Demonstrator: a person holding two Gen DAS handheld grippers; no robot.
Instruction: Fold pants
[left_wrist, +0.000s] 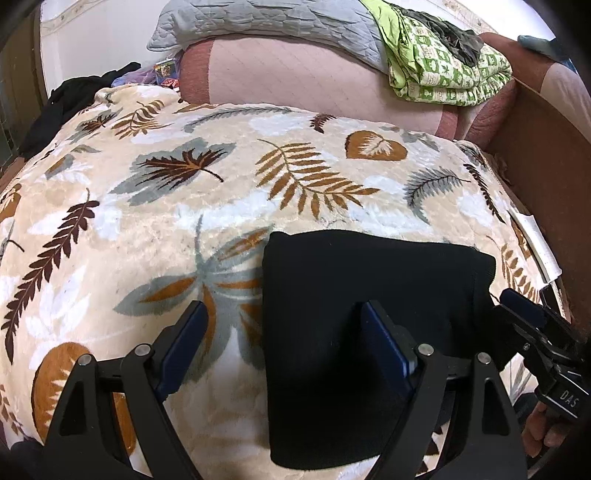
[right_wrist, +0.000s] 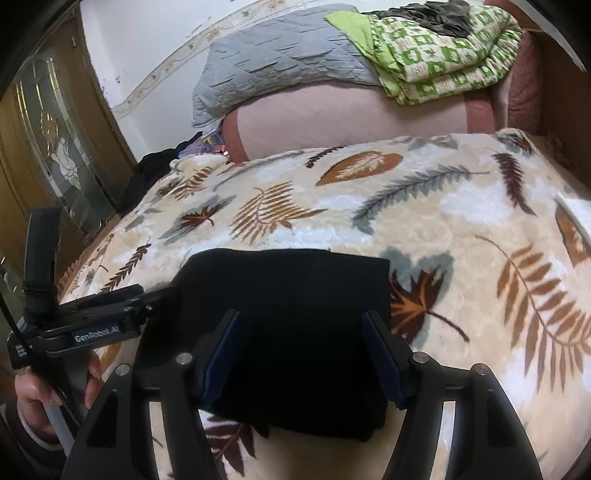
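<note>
The black pants (left_wrist: 369, 332) lie folded into a compact block on the leaf-print blanket (left_wrist: 184, 206). Left claw (left_wrist: 284, 325) and right claw (right_wrist: 301, 332) hover spread, seemingly gripping nothing (fisheye blurs contact). Risk: 1 finger snagging an edge, undoing the layers.

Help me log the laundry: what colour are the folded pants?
Black pants, clearest in the right wrist view.

Pants' (right_wrist: 280, 325) near edge behind fingers

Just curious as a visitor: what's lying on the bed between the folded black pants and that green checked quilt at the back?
Only the leaf-print blanket, then a pink cushion beneath the green quilt; nothing else behind the black pants. The right wrist view shows it best.
</note>
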